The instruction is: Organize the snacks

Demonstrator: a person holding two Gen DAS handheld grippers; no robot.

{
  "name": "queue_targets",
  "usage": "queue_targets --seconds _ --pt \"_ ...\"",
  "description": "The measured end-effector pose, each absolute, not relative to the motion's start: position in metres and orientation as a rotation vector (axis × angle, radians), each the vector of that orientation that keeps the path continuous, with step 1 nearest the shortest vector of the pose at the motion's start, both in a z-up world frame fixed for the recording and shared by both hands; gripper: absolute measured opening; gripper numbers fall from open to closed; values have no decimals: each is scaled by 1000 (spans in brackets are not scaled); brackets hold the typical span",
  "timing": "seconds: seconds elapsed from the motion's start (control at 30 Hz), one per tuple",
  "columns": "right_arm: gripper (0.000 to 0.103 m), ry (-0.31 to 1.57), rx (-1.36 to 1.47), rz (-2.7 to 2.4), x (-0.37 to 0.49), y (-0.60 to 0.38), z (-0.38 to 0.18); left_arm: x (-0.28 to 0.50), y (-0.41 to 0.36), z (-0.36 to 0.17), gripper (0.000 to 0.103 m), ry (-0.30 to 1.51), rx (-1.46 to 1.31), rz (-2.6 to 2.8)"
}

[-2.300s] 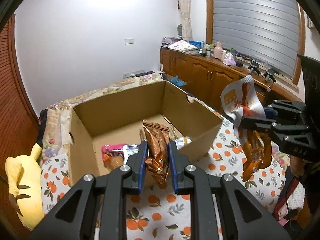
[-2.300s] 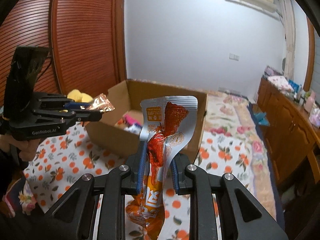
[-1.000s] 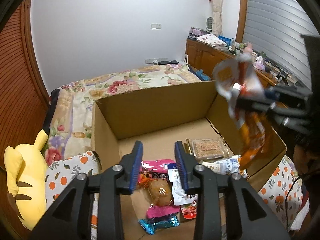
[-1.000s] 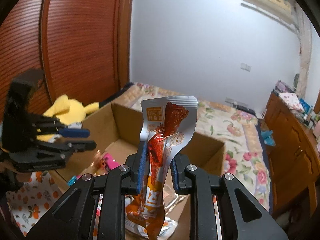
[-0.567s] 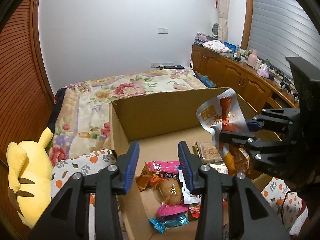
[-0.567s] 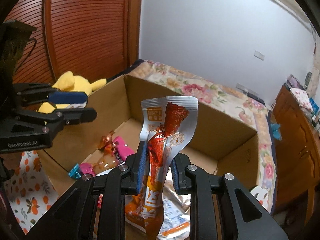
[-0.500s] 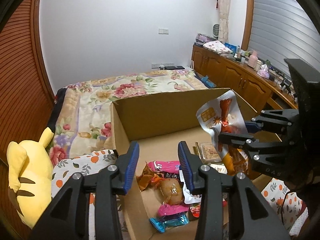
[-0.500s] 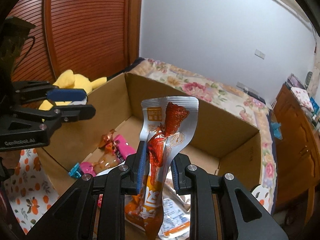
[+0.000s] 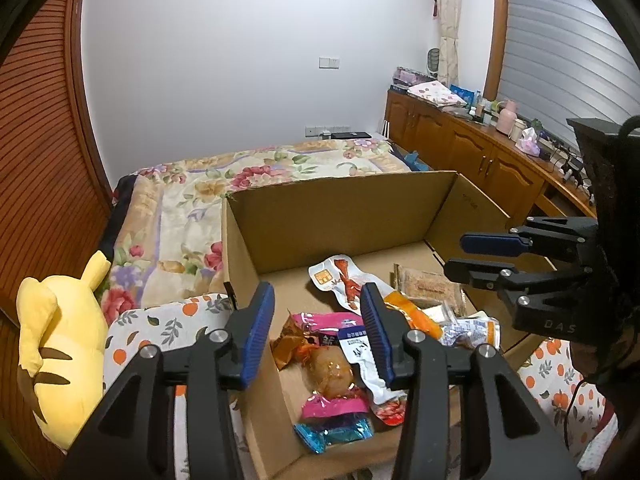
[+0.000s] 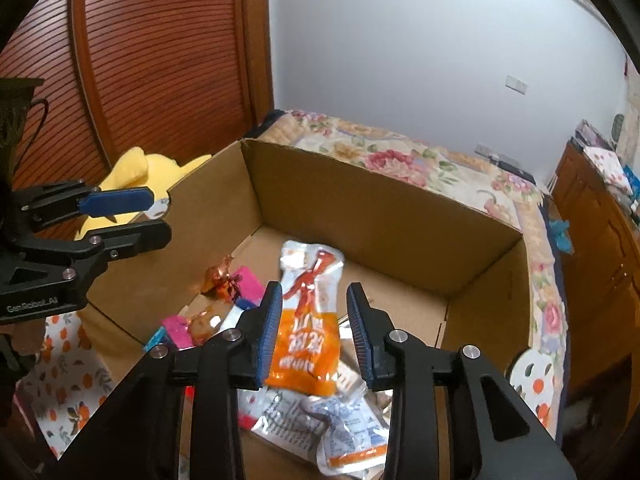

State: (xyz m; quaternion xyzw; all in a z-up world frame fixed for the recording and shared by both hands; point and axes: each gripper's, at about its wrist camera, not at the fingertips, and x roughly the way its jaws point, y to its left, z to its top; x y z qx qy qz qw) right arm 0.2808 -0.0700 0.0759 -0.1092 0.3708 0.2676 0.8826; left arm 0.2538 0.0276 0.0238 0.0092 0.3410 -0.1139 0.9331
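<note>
Over the near left corner of the open brown cardboard box (image 9: 340, 216), the left tool (image 9: 318, 328) hangs with its blue-padded jaws well apart and nothing between them; they have just been spreading further. That fits a release already made: the crinkled copper-foil snack packet (image 9: 298, 346) lies on the box floor just below, beside a glossy pink wrapper (image 9: 334, 406) and a small teal foil sachet (image 9: 334, 432). Further in rests the long silver-and-orange plastic pouch printed with a red chicken foot (image 9: 348, 284), flat and slightly curled, next to a clear rigid tray of brown biscuits (image 9: 430, 290). At the right edge the right tool (image 9: 486, 256) reaches over the box wall, jaws parted and bare. A soft yellow plush toy (image 9: 60, 344) sits on the bed left of the box, on an orange-printed white sheet (image 9: 168, 324).

Seen from the right wrist, the right tool (image 10: 314, 326) points down into the box, its ribbed blue pads a little apart, having just been opening. The silver-and-orange pouch (image 10: 308, 320) shows between them but lies below on other wrappers, so I judge it dropped, not gripped. It rests atop crumpled clear-and-white film bags (image 10: 332, 424). The box wall (image 10: 376, 216) is matte corrugated board, deep enough to contain the loose, slippery packets. The left tool (image 10: 132, 220) hovers at the left rim, empty.
</note>
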Motion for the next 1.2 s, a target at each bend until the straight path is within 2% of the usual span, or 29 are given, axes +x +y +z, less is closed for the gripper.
queue_targets --seconds 0.27,0.4,0.6,0.67,0.7,0.83,0.97,1.2 --pt "39 725 -158 539 246 -91 90 223 19 33 54 669 32 -222" --pt "46 686 -129 519 226 -102 98 205 14 41 71 634 23 -214" --pt "63 624 -111 472 202 -113 110 187 10 49 80 605 25 -182" --pt "72 606 -107 455 195 -115 112 181 8 52 85 605 24 -177" --pt "74 596 -103 446 191 -116 113 179 7 53 92 607 22 -180" --pt "84 558 -93 418 179 -121 118 166 5 58 99 575 33 -158" --pt "90 530 -96 384 168 -125 123 153 5 66 99 535 24 -142" --pt "92 496 -86 340 147 -131 132 124 -2 81 99 462 52 -128"
